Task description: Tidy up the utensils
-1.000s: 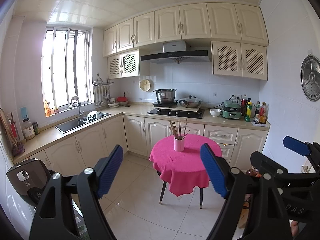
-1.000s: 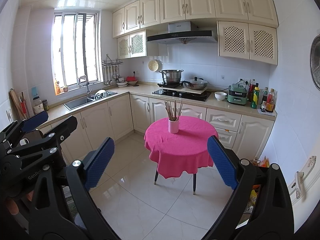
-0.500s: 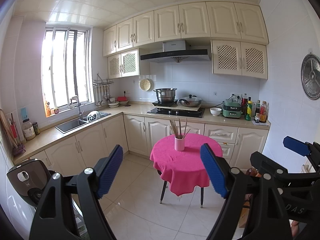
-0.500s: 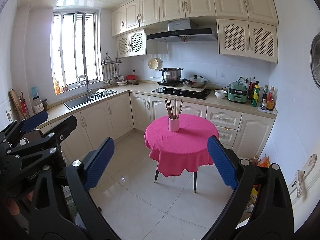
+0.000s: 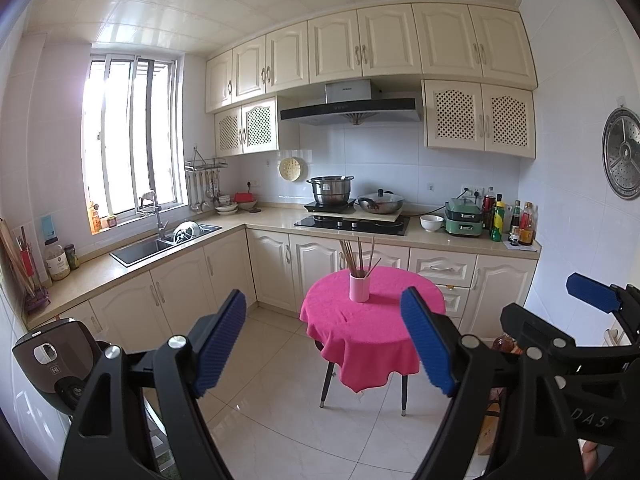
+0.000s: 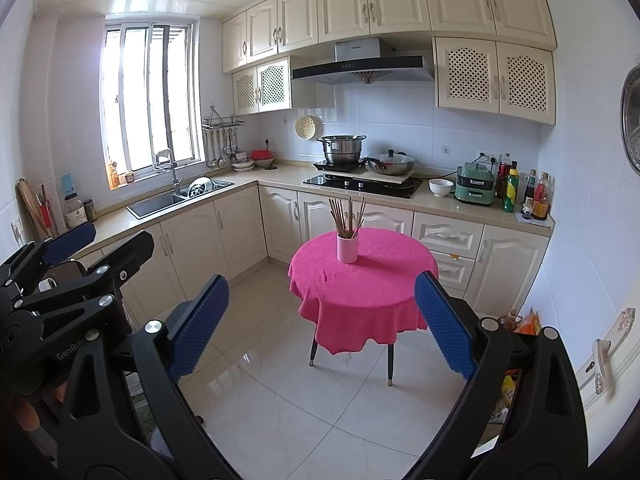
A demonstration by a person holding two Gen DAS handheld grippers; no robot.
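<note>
Since a moment ago almost nothing has changed: your right view has only drifted slightly, the left is as before. You hold both tools level, well back from the round table. Your left gripper and right gripper are spread wide, empty. The chopsticks stand in the pink cup mid-table.

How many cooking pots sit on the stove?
2: a tall steel pot at the stove's back left, and a lidded wok to its right. None appear hidden.
</note>
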